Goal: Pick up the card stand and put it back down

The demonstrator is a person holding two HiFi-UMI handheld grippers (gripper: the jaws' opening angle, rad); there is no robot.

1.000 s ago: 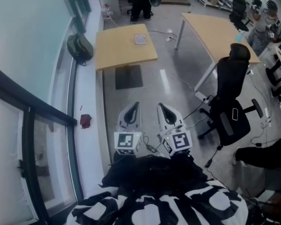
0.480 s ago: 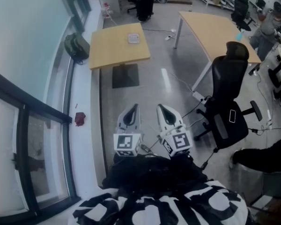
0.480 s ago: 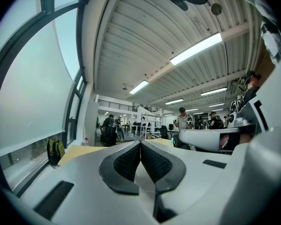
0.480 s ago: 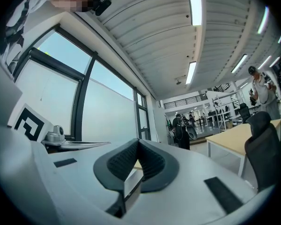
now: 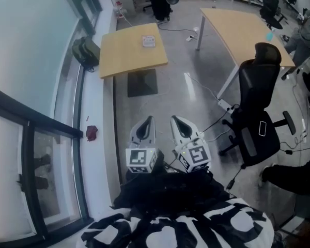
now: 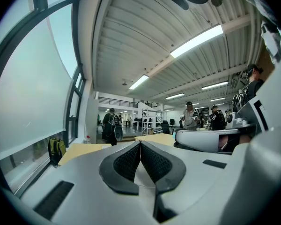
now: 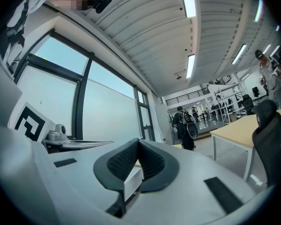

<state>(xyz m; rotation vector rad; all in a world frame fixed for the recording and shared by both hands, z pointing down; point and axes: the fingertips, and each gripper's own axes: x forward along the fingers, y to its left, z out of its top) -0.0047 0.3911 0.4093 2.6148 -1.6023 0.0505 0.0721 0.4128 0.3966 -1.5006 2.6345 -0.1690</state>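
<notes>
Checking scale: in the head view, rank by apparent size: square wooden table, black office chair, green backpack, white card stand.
Black office chair, square wooden table: alike, chair nearer.
Green backpack.
White card stand.

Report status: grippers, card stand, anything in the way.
Left gripper, right gripper: jaws shut, both empty. Card stand untouched on the small table ahead. Office chair off right, not in the path.

Floor open ahead — chair at right
</notes>
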